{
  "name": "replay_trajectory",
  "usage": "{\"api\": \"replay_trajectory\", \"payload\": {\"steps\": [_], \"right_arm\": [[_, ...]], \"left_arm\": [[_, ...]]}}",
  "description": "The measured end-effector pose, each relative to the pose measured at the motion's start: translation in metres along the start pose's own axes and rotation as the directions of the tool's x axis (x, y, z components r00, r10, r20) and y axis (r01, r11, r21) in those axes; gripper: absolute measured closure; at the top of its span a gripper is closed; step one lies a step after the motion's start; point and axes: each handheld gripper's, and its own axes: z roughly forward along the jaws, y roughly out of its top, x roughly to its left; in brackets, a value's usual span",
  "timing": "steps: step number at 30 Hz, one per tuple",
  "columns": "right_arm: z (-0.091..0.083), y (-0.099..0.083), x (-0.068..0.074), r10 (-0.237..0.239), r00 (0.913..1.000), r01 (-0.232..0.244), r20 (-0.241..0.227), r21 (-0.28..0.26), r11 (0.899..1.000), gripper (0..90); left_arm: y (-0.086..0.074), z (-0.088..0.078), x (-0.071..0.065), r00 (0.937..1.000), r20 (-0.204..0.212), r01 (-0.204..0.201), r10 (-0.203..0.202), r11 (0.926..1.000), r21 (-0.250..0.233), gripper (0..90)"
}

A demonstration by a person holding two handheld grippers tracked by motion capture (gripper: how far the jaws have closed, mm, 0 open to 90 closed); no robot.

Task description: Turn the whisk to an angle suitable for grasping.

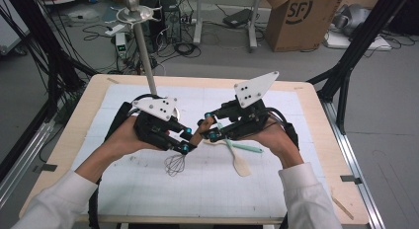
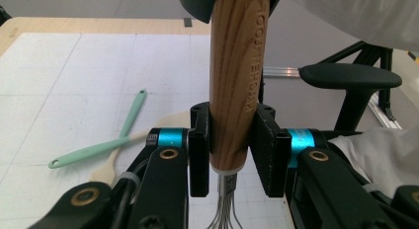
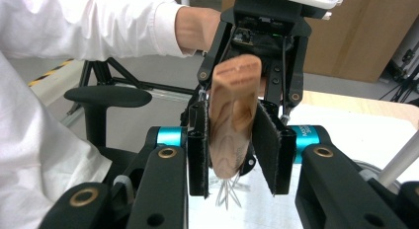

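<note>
Above the tabletop [image 1: 123, 189], left of the crossed spatulas [image 1: 239, 155], both claws clamp the whisk [image 1: 196, 135]: left claw [image 2: 231, 157] near the wires, right claw [image 3: 232, 150] on the handle's end, apparently for a handover.

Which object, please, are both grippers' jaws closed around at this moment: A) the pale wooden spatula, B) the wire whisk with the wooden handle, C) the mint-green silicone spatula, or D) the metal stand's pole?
B: the left gripper clamps the wooden handle of the wire whisk just above its wires, and the right gripper has its pads against the same handle farther up, while the mint-green silicone spatula and pale wooden spatula lie crossed on the table.
</note>
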Motion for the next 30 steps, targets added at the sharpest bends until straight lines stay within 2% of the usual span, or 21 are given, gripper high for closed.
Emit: {"api": "replay_trajectory", "payload": {"steps": [7, 10, 12, 14, 16, 22, 24, 29, 30], "right_arm": [[0.002, 0.000, -0.001, 0.034, 0.9994, -0.034, 0.000, 0.005, 0.999, 70.2], [0.003, 0.000, -0.001, 0.034, 0.9994, -0.034, -0.010, 0.006, 0.999, 70.0], [0.004, 0.001, -0.002, 0.009, 0.9999, -0.009, 0.007, -0.003, 1.000, 69.0], [0.004, 0.001, -0.002, 0.006, 0.9999, -0.006, 0.009, -0.003, 1.000, 68.7], [0.006, 0.001, -0.003, -0.005, 0.9999, 0.005, 0.012, -0.002, 1.000, 67.6], [0.011, 0.001, -0.003, 0.005, 1.0000, -0.005, -0.001, 0.010, 1.000, 69.8], [0.012, 0.002, -0.003, 0.021, 0.9997, -0.021, -0.009, 0.020, 1.000, 70.7], [0.012, 0.003, -0.003, 0.041, 0.9991, -0.041, 0.008, 0.019, 0.999, 71.4], [0.011, 0.005, -0.002, 0.049, 0.9983, -0.049, 0.032, 0.018, 0.999, 71.6]], "left_arm": [[0.001, 0.002, -0.001, 0.9999, -0.011, 0.004, -0.004, 0.9999, 0.009, 71.2], [0.002, 0.005, -0.002, 1.0000, -0.006, 0.005, -0.005, 0.9999, 0.016, 71.2], [0.002, 0.005, -0.001, 0.9999, -0.013, 0.010, -0.010, 0.9998, 0.016, 71.3], [0.003, 0.006, -0.001, 0.9996, -0.014, 0.026, -0.026, 0.9996, 0.012, 71.3], [0.003, 0.006, 0.000, 0.9998, -0.008, 0.021, -0.020, 0.9996, 0.017, 71.3], [0.003, 0.009, -0.001, 0.9998, -0.012, 0.018, -0.017, 0.9995, 0.027, 71.3], [0.003, 0.008, -0.002, 0.9997, -0.020, 0.017, -0.016, 0.9994, 0.031, 71.3], [0.003, 0.007, 0.000, 0.9993, -0.026, 0.026, -0.026, 0.9996, 0.014, 71.1], [0.003, 0.006, 0.000, 0.9991, -0.030, 0.030, -0.030, 0.9995, 0.006, 70.8]]}}
